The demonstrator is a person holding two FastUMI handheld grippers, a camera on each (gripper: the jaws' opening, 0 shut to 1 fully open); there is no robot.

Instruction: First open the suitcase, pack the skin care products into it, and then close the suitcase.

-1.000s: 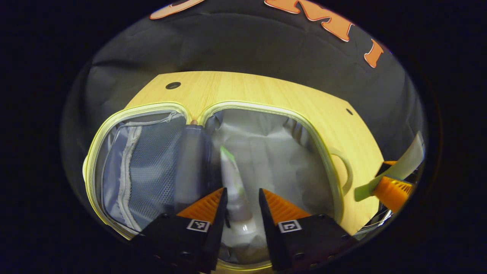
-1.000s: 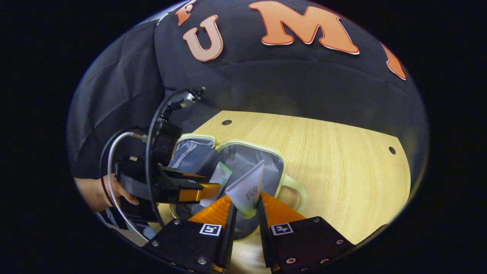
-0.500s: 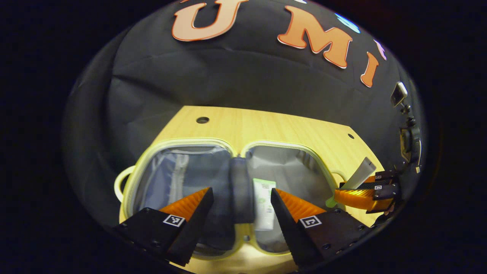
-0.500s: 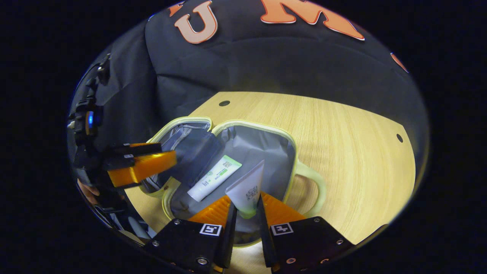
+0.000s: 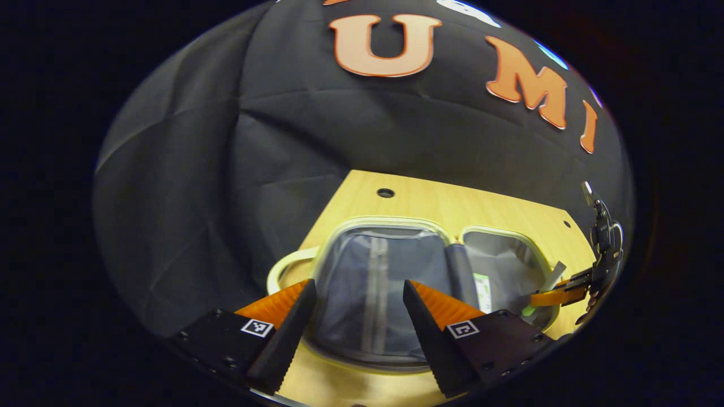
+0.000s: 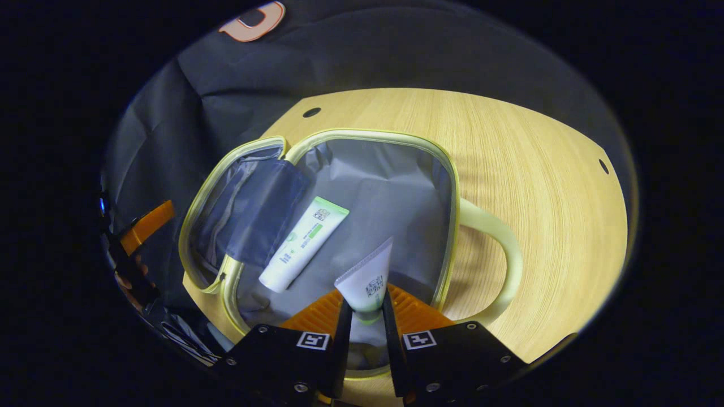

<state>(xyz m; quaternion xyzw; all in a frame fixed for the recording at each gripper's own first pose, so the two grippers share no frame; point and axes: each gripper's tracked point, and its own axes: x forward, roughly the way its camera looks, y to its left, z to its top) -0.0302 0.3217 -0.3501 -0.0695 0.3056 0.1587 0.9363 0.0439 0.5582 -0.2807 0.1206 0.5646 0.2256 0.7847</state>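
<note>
The pale-yellow suitcase (image 6: 452, 186) lies open on the wooden table, both grey-lined halves facing up. A white tube with a green end (image 6: 302, 244) rests in the right half, beside the hinge flap. My right gripper (image 6: 365, 308) is shut on a second white tube (image 6: 366, 281), held low over that same half. In the left gripper view the suitcase (image 5: 339, 240) sits ahead, and my left gripper (image 5: 356, 299) is open and bare above the near edge of its mesh-pocket half. The right gripper (image 5: 557, 294) with its tube appears at the far right there.
The wooden table (image 6: 537, 169) stretches to the right of the suitcase, with small holes near its far edge. The suitcase's looped handles (image 6: 500, 249) stick out on both sides. Black cloth walls close in behind the table.
My left gripper let go of the green-ended tube, opened wide and pulled back and to the left. My right gripper carried its tube lower over the right half.
</note>
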